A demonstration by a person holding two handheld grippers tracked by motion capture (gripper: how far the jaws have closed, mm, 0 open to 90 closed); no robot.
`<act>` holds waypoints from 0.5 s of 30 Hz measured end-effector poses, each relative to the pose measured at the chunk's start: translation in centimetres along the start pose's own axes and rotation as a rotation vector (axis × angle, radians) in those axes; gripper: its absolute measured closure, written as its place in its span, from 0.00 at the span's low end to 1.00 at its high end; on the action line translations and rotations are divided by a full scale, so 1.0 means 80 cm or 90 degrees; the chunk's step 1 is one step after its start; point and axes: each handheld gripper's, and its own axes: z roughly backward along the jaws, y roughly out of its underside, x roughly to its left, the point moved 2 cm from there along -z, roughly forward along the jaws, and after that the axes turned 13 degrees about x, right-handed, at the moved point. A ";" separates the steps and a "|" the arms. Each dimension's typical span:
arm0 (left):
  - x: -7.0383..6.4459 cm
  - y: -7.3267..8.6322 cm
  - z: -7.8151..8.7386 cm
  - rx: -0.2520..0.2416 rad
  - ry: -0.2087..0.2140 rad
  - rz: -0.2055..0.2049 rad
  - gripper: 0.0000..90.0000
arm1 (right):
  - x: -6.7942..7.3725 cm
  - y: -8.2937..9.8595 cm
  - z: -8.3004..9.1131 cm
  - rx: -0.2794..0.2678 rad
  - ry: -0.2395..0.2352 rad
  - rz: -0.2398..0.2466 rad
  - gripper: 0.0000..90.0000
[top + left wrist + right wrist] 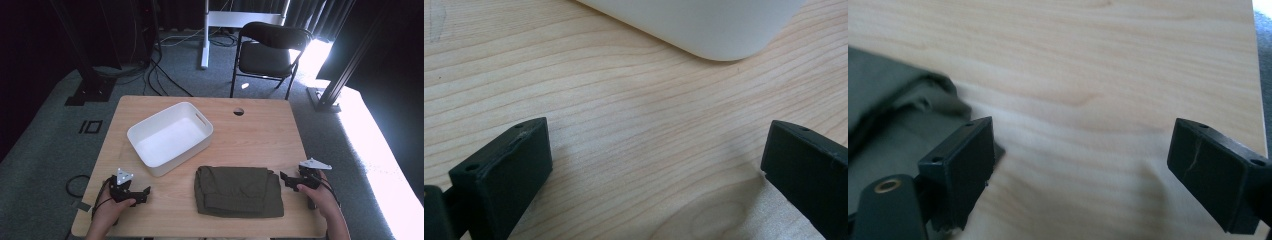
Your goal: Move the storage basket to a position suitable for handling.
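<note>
A folded olive-green garment lies flat near the table's front edge, between the two hands. A white rectangular bin stands empty behind it to the left. My left gripper rests low on the table at the front left, open, nothing between its jaws; bare wood and a rounded corner of the bin lie ahead of it. My right gripper is open just right of the garment, its jaws wide apart over bare wood. The garment's edge lies beside one of its fingers.
The wooden table has a round cable hole near its back edge. A black folding chair stands behind the table on grey carpet. Cables trail on the floor at the back left. Black frame posts stand at both sides.
</note>
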 end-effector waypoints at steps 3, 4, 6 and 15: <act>0.001 -0.001 0.000 0.003 -0.001 0.001 0.01 | 0.003 -0.013 -0.004 0.001 -0.003 0.011 0.13; 0.001 -0.001 0.000 0.003 0.001 0.003 0.01 | 0.003 -0.013 -0.004 0.001 -0.003 0.011 0.13; 0.001 -0.001 0.001 0.007 0.000 0.002 0.01 | 0.006 -0.020 -0.006 0.002 -0.007 0.014 0.13; 0.005 -0.003 0.005 0.005 -0.003 0.013 0.01 | 0.022 -0.050 -0.019 -0.002 -0.024 0.034 0.13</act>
